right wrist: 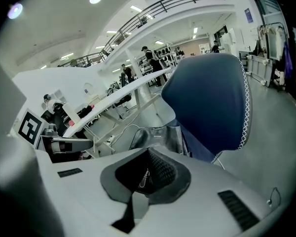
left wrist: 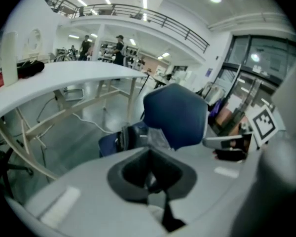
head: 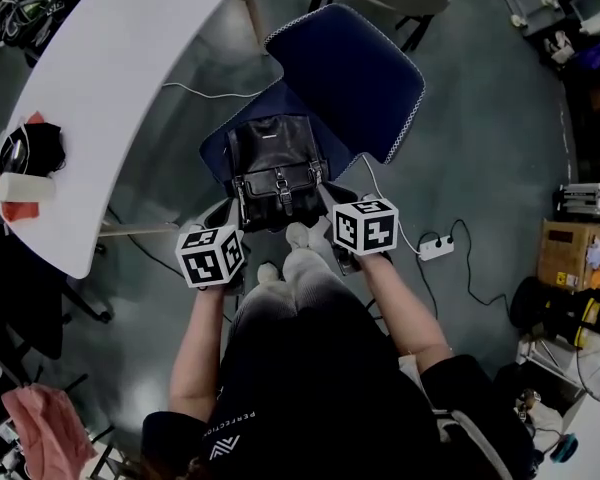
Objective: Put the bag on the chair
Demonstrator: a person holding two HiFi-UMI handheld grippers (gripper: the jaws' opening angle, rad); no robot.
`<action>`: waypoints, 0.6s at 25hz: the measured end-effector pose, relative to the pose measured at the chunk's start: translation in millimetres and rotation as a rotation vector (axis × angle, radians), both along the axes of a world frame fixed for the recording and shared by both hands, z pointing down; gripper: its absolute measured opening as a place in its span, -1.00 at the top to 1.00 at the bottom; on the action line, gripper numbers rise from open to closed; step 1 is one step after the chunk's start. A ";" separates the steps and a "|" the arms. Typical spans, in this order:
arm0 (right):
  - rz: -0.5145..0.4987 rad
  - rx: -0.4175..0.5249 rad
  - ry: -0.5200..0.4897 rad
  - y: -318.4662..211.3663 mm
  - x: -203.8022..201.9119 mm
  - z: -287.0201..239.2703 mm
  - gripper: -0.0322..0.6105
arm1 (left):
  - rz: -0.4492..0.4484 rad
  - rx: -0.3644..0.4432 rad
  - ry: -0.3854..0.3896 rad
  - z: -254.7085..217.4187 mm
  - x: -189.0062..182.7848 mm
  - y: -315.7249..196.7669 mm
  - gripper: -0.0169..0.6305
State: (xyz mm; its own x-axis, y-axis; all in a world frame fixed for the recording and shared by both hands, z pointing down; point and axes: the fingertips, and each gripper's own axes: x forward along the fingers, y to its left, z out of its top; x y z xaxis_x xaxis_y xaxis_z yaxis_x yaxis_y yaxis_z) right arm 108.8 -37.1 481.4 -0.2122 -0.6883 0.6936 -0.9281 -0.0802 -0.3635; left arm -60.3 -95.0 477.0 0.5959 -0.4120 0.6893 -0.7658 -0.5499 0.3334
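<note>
Head camera looks steeply down from above on the blue chair [head: 352,78]. Both gripper cameras sit low and close, facing that same chair.

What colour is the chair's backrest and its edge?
Navy blue backrest, white zigzag stitching along its edge; clearest in the right gripper view.

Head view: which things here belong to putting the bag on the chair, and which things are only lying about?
Belong to the job:
- black bag, resting on the seat
- blue chair
- left hand-held gripper
- right hand-held gripper

Lying about:
- white table
- black item on the table
- power strip
- cardboard box
- pink cloth
</note>
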 end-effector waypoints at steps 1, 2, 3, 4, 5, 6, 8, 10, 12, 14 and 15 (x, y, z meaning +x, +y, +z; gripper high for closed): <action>-0.002 0.004 0.007 1.8 -2.8 -2.1 0.90 | 0.003 0.003 0.001 -1.8 -1.5 2.5 0.92; -0.006 0.007 0.014 3.7 -5.5 -3.9 0.90 | 0.005 0.007 0.002 -3.6 -2.9 4.9 0.92; -0.010 0.008 0.021 5.8 -8.1 -5.5 0.90 | 0.007 0.010 0.002 -5.4 -4.4 7.3 0.92; -0.014 0.009 0.026 8.1 -10.8 -6.9 0.90 | 0.008 0.013 0.003 -7.2 -5.9 9.6 0.92; -0.018 0.009 0.030 10.7 -13.3 -8.3 0.90 | 0.009 0.015 0.004 -8.9 -7.4 12.0 0.92; -0.022 0.009 0.033 13.2 -15.7 -9.6 0.90 | 0.009 0.018 0.005 -10.5 -9.0 14.2 0.92; -0.030 0.008 0.037 17.9 -20.9 -11.1 0.90 | 0.007 0.023 0.004 -12.8 -12.9 18.0 0.92; -0.036 0.007 0.038 21.9 -25.9 -11.4 0.90 | 0.005 0.027 0.002 -14.0 -16.8 21.4 0.92; -0.039 0.006 0.039 25.2 -29.1 -11.7 0.90 | 0.002 0.028 0.001 -14.9 -19.8 24.4 0.92; -0.040 0.006 0.039 28.0 -31.3 -11.6 0.90 | 0.001 0.028 0.000 -15.2 -22.3 27.5 0.92; -0.039 0.007 0.039 29.1 -32.2 -11.6 0.90 | 0.001 0.028 -0.001 -15.1 -23.4 28.9 0.92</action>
